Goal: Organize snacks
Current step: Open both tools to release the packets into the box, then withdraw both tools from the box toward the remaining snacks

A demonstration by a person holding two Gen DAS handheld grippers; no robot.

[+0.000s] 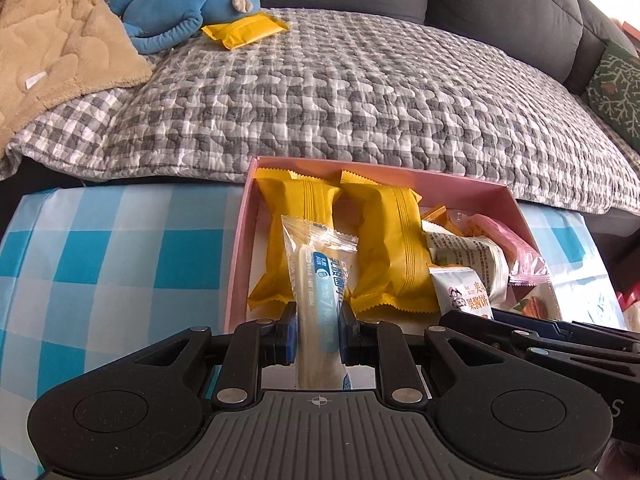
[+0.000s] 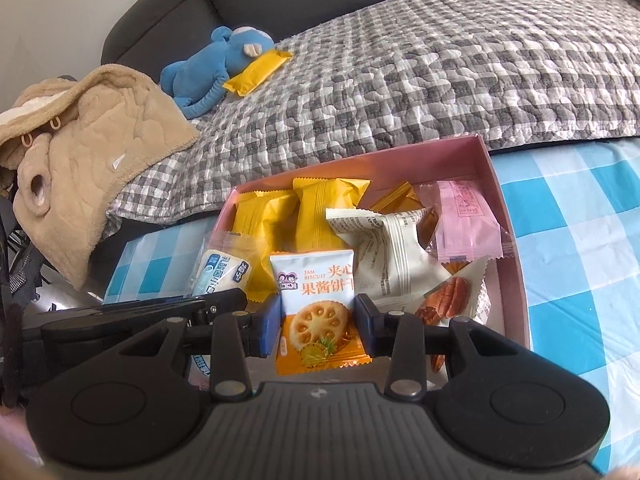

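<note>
Blue-padded hand-held gripper [image 2: 316, 330] apparently gripping biscuit packet [image 2: 318, 312]

My left gripper [image 1: 318, 336] has its fingers [image 1: 287, 332] pressed against both sides of a long packet. My right gripper [image 2: 318, 330], just beside it, clamps its fingers [image 2: 369, 330] on a biscuit packet.

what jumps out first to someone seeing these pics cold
Each gripper is shut on a snack over the pink box on the blue checked cloth: the left gripper clamps a long clear-wrapped stick, the right gripper a jam biscuit packet. Behind, on the grey quilted sofa cover, a blue plush toy lies with one stray yellow packet against it, apart from the box.
</note>
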